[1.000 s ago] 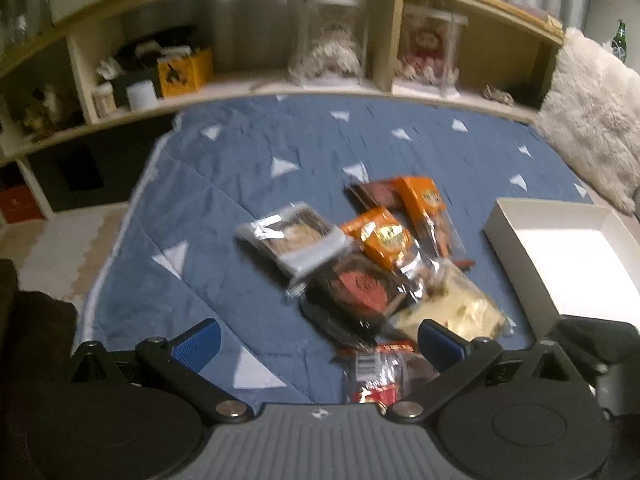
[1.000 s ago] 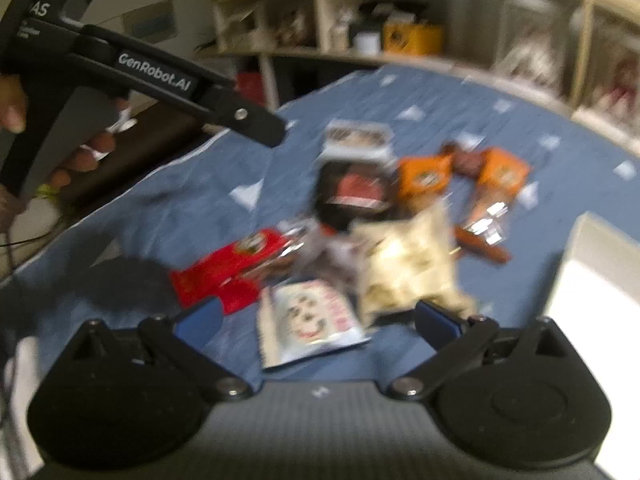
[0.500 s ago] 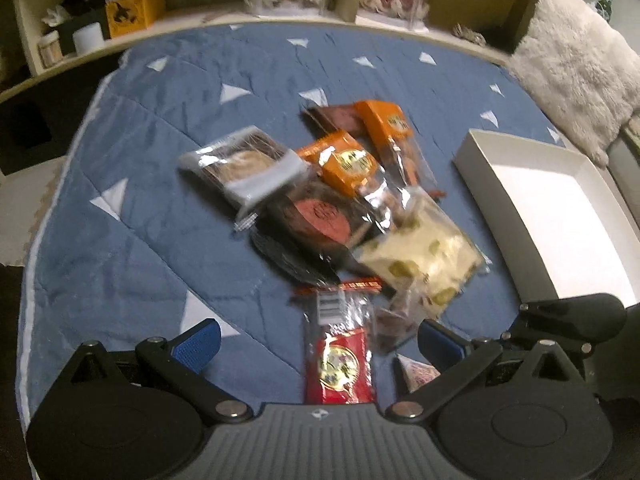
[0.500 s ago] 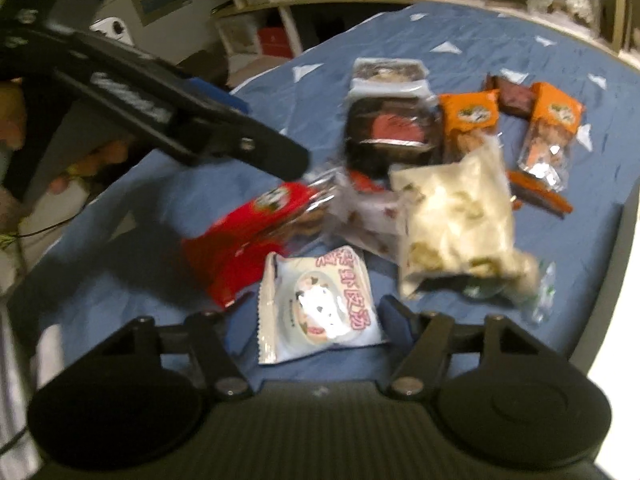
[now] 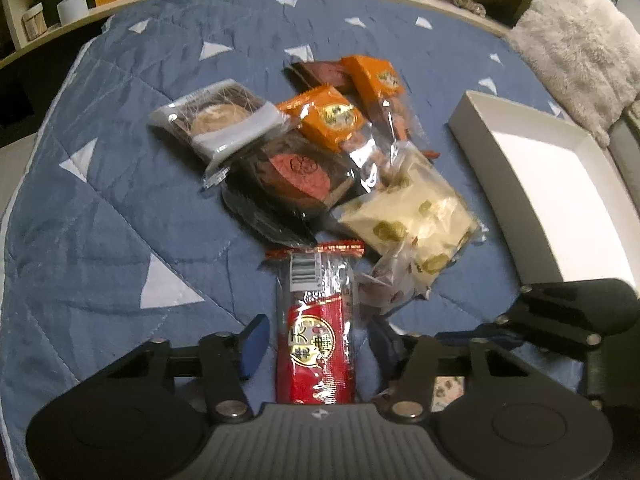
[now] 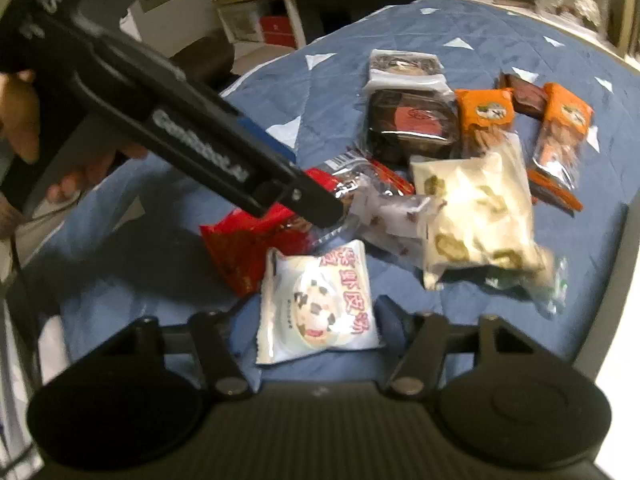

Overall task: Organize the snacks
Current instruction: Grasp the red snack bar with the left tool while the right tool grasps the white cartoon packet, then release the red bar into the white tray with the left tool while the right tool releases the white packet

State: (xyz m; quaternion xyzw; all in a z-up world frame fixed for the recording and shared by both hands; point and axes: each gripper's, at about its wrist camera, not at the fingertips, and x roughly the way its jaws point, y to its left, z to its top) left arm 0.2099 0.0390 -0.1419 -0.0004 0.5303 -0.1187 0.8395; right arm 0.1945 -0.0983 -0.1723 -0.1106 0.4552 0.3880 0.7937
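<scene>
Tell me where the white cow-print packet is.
The cow packet lies at the near edge of the snack pile in the right wrist view, between the right claw's fingers, just in front of the red packet on the blue quilt.

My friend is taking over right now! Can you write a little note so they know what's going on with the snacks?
Left gripper: jaws have just been closing around the red snack packet; grip unconfirmed.
Right gripper: jaws have just been closing around the white cow packet; contact unclear.
The other snacks lie piled on the blue quilt.
White box beside the pile shows nothing inside.
Done: nothing boxed. Left: every snack.
</scene>
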